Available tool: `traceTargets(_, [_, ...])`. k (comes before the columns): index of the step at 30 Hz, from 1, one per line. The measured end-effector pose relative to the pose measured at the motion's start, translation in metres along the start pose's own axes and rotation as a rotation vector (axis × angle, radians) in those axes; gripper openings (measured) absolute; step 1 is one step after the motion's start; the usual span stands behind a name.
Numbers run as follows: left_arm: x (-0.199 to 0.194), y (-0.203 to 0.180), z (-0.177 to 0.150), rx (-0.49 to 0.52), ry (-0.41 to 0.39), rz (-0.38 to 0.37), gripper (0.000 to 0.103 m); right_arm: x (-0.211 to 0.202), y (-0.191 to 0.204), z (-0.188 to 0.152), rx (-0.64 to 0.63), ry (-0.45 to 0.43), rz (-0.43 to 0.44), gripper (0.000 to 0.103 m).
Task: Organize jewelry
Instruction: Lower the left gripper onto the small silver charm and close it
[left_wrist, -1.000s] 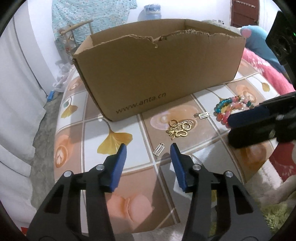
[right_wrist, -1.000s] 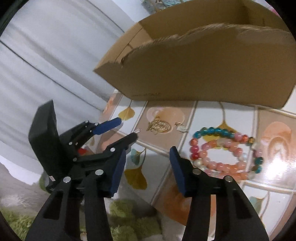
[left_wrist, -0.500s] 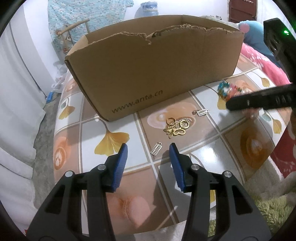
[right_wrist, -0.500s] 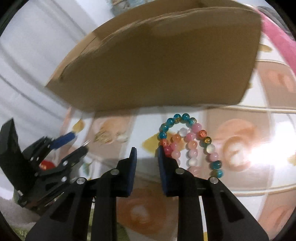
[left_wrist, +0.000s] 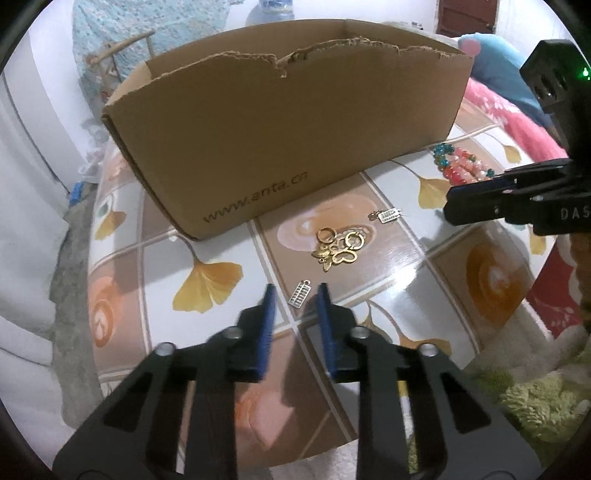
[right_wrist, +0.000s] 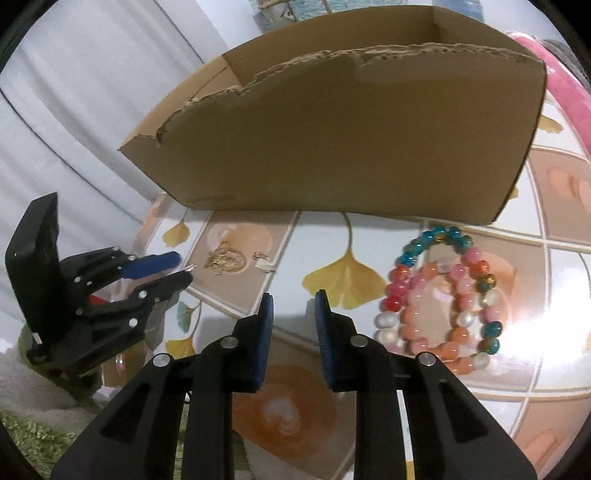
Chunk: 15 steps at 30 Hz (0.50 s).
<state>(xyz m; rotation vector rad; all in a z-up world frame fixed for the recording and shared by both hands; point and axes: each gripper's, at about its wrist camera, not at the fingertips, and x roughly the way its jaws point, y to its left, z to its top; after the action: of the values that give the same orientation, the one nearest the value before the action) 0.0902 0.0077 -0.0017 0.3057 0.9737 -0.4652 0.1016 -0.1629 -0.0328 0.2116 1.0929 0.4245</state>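
The left tongs (left_wrist: 295, 295) are closing, pads not yet pressing the small silver charm (left_wrist: 299, 293) lying between their tips on the glossy ginkgo-print worktop (left_wrist: 207, 273); its long axis is slanting up-right. Beyond it gold trinkets (left_wrist: 338, 245) are lying before a torn cardboard box (left_wrist: 288, 147), its inside hidden.

The right tongs (right_wrist: 291, 308) are hovering narrowly parted, gripping nothing, with the beaded bracelets (right_wrist: 439, 299) lying just to their right; the far trinkets are blurring.
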Motion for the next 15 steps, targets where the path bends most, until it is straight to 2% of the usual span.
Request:
traceTargets(7, [0.002, 0.005, 0.005, 0.027, 0.022, -0.06, 0.016, 0.012, 0.01, 0.0, -0.011, 0.005, 0.011, 0.022])
traceTargets(10, [0.002, 0.005, 0.004, 0.049, 0.021, -0.07, 0.016, 0.005, 0.005, -0.001, -0.013, 0.006, 0.018, 0.022])
traceTargets(15, [0.001, 0.005, 0.005, 0.074, 0.018, -0.094, 0.007, 0.004, 0.007, 0.0, -0.045, 0.005, 0.018, 0.022])
